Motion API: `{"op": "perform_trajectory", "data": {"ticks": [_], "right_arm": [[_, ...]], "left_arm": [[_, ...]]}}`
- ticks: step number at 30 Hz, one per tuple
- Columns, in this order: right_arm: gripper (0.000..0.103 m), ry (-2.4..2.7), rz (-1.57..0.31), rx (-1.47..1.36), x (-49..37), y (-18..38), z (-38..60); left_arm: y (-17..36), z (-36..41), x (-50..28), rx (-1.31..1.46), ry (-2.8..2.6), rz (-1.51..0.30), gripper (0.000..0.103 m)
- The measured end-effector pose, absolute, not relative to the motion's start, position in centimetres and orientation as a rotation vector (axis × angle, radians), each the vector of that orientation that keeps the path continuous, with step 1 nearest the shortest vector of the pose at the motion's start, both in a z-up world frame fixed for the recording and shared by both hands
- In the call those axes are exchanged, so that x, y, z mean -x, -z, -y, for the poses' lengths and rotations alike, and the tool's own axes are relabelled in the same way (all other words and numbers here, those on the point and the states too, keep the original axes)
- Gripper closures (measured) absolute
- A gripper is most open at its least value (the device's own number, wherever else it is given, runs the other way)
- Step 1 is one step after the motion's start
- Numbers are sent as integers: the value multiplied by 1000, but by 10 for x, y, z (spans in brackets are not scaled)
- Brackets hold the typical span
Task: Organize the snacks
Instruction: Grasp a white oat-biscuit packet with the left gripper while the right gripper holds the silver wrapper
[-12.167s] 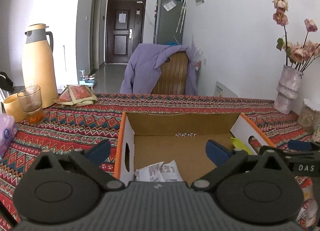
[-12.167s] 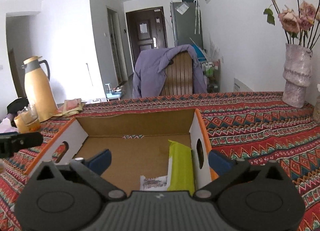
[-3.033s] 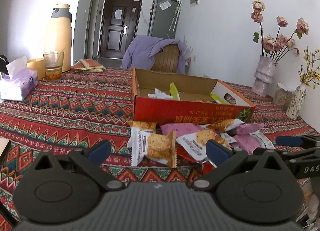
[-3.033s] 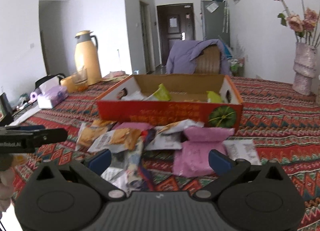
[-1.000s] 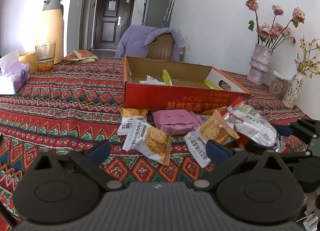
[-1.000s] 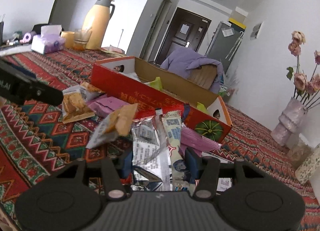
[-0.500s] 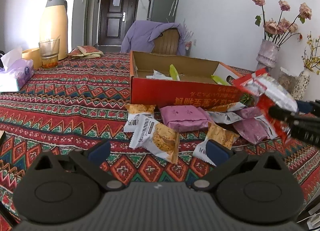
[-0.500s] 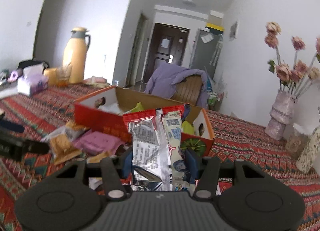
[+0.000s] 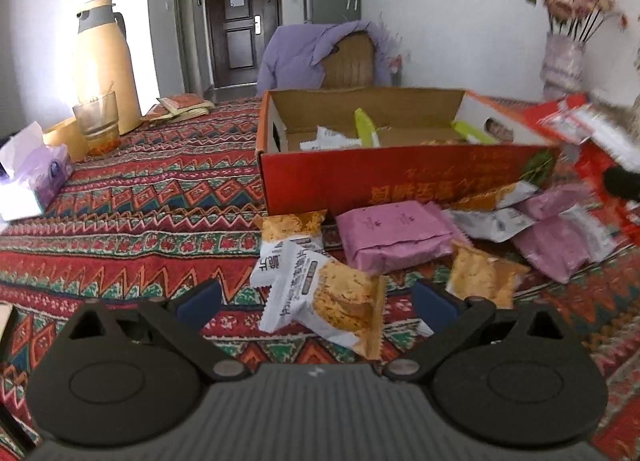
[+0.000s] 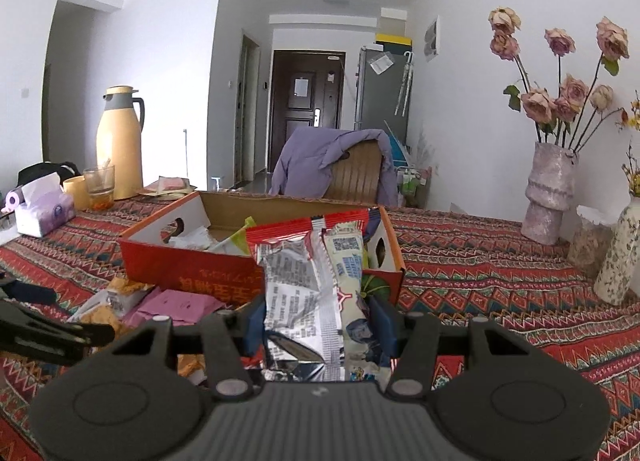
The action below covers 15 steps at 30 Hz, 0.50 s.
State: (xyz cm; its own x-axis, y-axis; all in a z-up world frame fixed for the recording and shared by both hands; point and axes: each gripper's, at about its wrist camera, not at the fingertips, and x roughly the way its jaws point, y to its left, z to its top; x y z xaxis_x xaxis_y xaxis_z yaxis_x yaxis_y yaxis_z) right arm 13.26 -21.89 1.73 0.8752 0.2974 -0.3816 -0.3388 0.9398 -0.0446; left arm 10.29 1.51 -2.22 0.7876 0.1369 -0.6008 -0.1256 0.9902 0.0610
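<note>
From the left wrist, the left gripper (image 9: pixel 316 303) hangs wide open and empty over a biscuit packet (image 9: pixel 326 297) on the patterned tablecloth (image 9: pixel 132 213). Just behind lie a purple packet (image 9: pixel 394 237) and more snacks, against the red cardboard box (image 9: pixel 384 181), whose front bears mirrored orange characters I cannot read. A thermos (image 9: pixel 104 65) and a glass (image 9: pixel 96 123) stand at the far left edge.

From the right wrist, the right gripper (image 10: pixel 320 323) is clamped on a bunch of packets (image 10: pixel 312 285), red and silver with small unreadable print, held upright before the box. Only here a flower vase (image 10: pixel 550 197) shows whole, far right.
</note>
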Motion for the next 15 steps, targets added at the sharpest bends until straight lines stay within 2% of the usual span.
{"op": "perform_trajectory", "data": {"ticks": [1, 9, 11, 12, 15], "right_arm": [[49, -332, -382, 108, -133, -17, 219], [49, -337, -392, 81, -136, -14, 221], [49, -338, -393, 77, -135, -14, 221], [49, -338, -393, 75, -135, -14, 222], [49, -339, -393, 70, -136, -13, 223]], "left_arm": [[24, -14, -106, -27, -147, -653, 1], [39, -7, -122, -55, -145, -714, 30], [40, -7, -122, -44, -139, -715, 34], [40, -8, -122, -36, -133, -713, 40], [40, -12, -119, -3, -107, -709, 47]]}}
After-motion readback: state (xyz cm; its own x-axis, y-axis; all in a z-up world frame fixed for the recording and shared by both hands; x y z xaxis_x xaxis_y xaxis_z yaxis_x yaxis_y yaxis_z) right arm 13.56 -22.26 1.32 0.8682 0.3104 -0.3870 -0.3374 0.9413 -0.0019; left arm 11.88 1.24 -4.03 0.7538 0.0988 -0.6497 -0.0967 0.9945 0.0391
